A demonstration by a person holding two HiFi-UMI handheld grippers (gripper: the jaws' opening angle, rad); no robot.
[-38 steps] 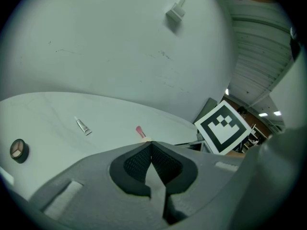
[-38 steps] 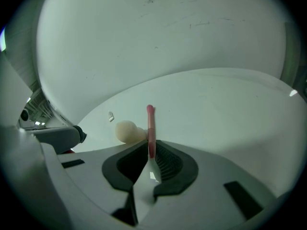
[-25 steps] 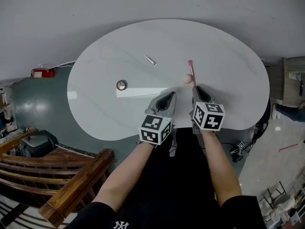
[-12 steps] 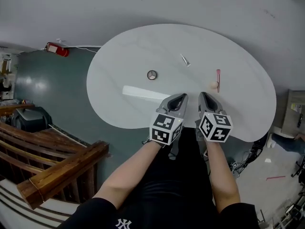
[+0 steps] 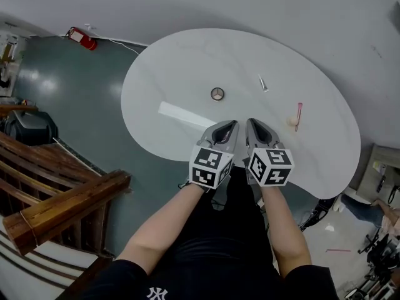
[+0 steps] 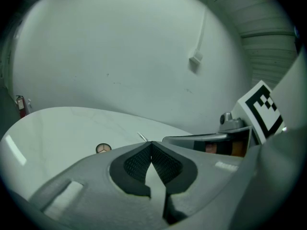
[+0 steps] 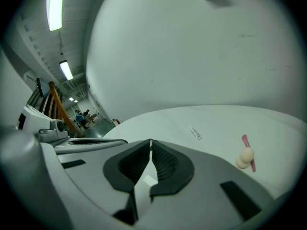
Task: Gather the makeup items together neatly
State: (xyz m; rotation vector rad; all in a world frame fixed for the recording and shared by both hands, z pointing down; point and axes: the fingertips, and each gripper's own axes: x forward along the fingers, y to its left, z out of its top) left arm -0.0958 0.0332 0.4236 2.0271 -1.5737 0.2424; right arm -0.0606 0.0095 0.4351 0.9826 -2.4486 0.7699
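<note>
left gripper [image 5: 226, 129] and right gripper [image 5: 256, 129] sit side by side at lower centre of the head view, held on bare forearms, tips over the near part of the white table [image 5: 181, 67]. the left gripper's jaws are pressed together with nothing between them. the right gripper's jaws have just been closing and now meet at the tips, also empty. the makeup items lie spread apart on the table beyond them. a round compact [image 5: 217, 94] is just above the grippers. a small tube [image 5: 263, 84] is further up and right. a pink brush [image 5: 299, 112] lies right beside a beige sponge [image 5: 292, 121], right of centre.
</note>
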